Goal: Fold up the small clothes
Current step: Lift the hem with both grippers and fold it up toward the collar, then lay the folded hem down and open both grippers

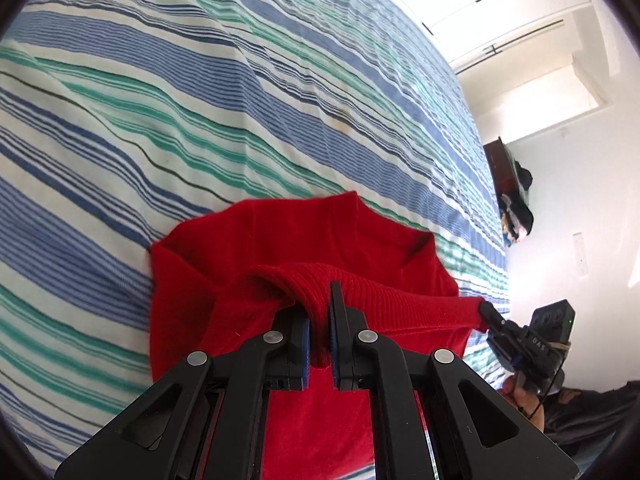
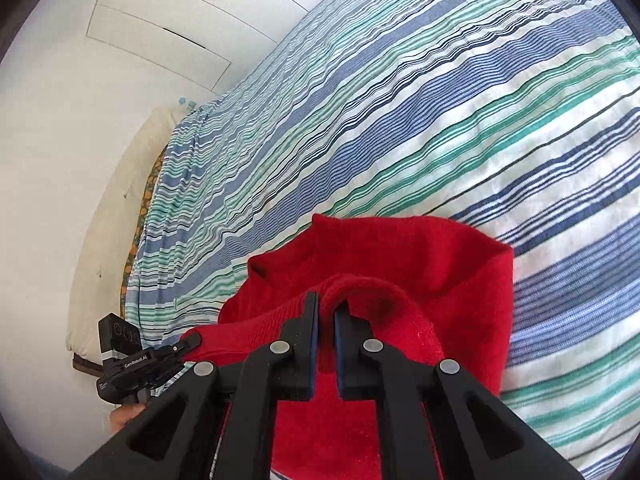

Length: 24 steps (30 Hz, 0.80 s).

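A small red knitted garment [image 1: 304, 240] lies on the striped bed cover, its ribbed hem lifted between both grippers. My left gripper [image 1: 319, 312] is shut on one end of the ribbed edge. My right gripper shows at the right of the left wrist view [image 1: 486, 312], pinching the other end of the same edge. In the right wrist view the garment [image 2: 420, 264] spreads ahead, and my right gripper [image 2: 326, 316] is shut on a fold of it. My left gripper [image 2: 192, 342] shows at the lower left there, holding the stretched hem.
The bed cover [image 1: 240, 100] with blue, green and white stripes fills most of both views. White wardrobe doors [image 2: 168, 20] stand beyond the bed. A cream mattress edge [image 2: 108, 220] is at the left. Dark furniture with clothes [image 1: 516, 196] stands by the wall.
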Available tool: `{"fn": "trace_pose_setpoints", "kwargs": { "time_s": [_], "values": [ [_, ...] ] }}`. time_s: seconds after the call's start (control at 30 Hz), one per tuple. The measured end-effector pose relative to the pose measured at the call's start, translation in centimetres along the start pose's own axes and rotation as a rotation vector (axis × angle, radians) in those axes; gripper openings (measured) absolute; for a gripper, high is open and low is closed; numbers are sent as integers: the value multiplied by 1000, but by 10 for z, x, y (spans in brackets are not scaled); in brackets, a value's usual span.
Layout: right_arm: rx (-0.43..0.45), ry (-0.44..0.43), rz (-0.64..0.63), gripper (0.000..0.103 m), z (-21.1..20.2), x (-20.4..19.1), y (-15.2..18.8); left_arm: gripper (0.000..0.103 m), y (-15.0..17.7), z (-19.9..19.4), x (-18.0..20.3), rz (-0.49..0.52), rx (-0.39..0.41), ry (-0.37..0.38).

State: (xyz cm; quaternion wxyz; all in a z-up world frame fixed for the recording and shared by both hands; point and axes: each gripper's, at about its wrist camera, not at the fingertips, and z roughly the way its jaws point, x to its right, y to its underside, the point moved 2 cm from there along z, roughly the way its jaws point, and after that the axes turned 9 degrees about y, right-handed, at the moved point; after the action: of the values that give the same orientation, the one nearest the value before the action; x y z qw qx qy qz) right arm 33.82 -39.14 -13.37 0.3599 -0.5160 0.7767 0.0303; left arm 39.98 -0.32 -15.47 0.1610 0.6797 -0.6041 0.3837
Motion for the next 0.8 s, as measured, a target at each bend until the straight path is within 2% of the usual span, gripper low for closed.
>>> {"fn": "trace_pose_setpoints", "kwargs": {
  "time_s": [0.07, 0.13, 0.17, 0.2, 0.27, 0.3, 0.33, 0.43, 0.5, 0.6, 0.63, 0.73, 0.8],
  "values": [
    [-8, 11, -3, 7, 15, 3, -12, 9, -12, 13, -6, -5, -19, -19],
    [-14, 15, 4, 11, 28, 5, -20, 20, -20, 24, -16, -39, -30, -38],
    [-7, 15, 15, 14, 32, 8, -25, 35, -25, 29, -21, -64, -34, -34],
    [6, 34, 30, 16, 35, 12, -28, 57, -30, 33, -25, -91, -34, -31],
    [28, 48, 74, 29, 40, 20, -32, 74, -37, 30, -28, -115, -2, -19],
    [42, 45, 95, 37, 41, 23, -37, 77, -41, 26, -26, -112, 17, -15],
    [56, 44, 108, 41, 40, 27, -41, 79, -43, 23, -23, -105, 28, -10],
    [87, 35, 80, 41, 27, 26, -44, 81, -46, 5, -12, -55, 68, -21],
    [106, 75, -54, 41, 14, 9, -39, 81, -35, -11, -3, -2, 101, -34],
    [91, 130, -354, 41, 2, -34, -6, 83, 5, -31, 6, 92, 98, -27],
    [101, 165, -410, 41, -4, -41, 8, 84, 20, -35, 5, 119, 94, -37],
    [103, 253, -389, 41, -11, -21, 35, 85, 64, -40, -10, 158, 78, -106],
    [41, 276, -390, 41, 0, -5, 43, 85, 84, -42, -24, 127, 69, -116]
  ]
}}
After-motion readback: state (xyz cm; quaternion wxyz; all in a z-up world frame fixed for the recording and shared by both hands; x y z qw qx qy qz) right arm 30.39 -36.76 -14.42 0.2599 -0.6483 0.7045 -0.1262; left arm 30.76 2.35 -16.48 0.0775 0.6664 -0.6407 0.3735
